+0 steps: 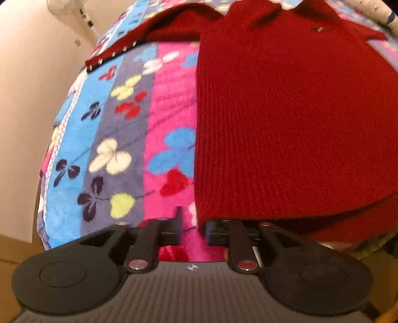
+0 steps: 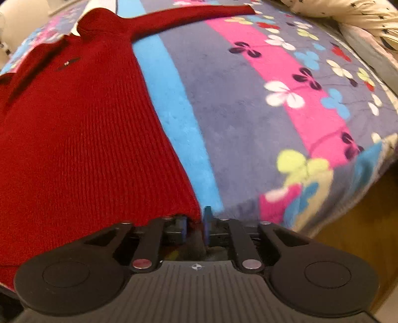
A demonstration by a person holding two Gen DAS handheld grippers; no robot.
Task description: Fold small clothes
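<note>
Sweater [image 1: 286, 119]: red knit, flat on flowered blanket [image 1: 139, 129].
Left gripper [image 1: 192, 224]: jaws apart, empty.
Right gripper [image 2: 196, 221]: jaws narrowly apart around hem corner; grip unclear.

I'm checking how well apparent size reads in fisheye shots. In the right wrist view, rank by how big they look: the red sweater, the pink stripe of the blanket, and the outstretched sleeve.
1. red sweater, though nearest the camera
2. pink stripe
3. outstretched sleeve

A red knit sweater [image 2: 82, 129] lies on the flowered blanket [image 2: 248, 111].
</note>
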